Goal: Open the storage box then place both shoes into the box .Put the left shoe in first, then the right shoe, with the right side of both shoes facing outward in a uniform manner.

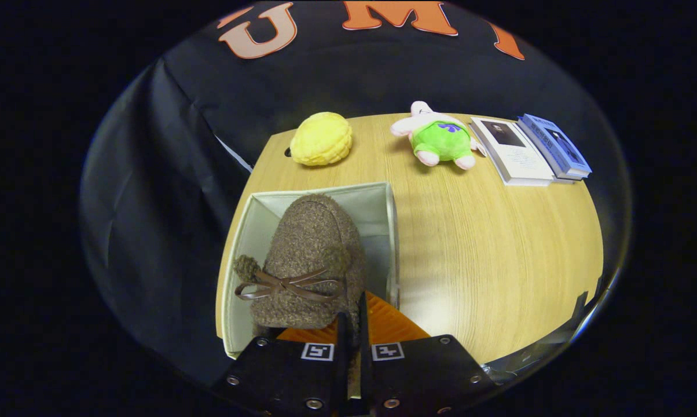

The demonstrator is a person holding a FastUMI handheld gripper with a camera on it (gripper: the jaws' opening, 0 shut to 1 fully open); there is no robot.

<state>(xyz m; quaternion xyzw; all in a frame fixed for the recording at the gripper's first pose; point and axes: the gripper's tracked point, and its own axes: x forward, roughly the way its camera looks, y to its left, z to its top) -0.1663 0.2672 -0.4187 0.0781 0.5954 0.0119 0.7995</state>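
Shoe [308,260], a fuzzy brown slipper with a thin bow across its top, hangs toe-forward over the open storage box [383,200], whose pale walls surround it on the left, far and right sides. The gripper [352,330] has its fingers drawn nearly together, with only a narrow slot between them, and they pinch the shoe's rear rim at its right side; the exact contact is hidden behind the finger bodies. An orange panel [392,324] shows just ahead of the fingers under the shoe's heel, though whether it is the box's lid or floor is hard to tell. The box sits at the table's [499,260] left edge, close against the dark cloth wall. To the right of the box lies a wide stretch of bare wood. Beyond, along the far edge, sit a yellow plush [321,139], a green-and-pink plush toy [438,142] and two books [528,150], well apart from the box.
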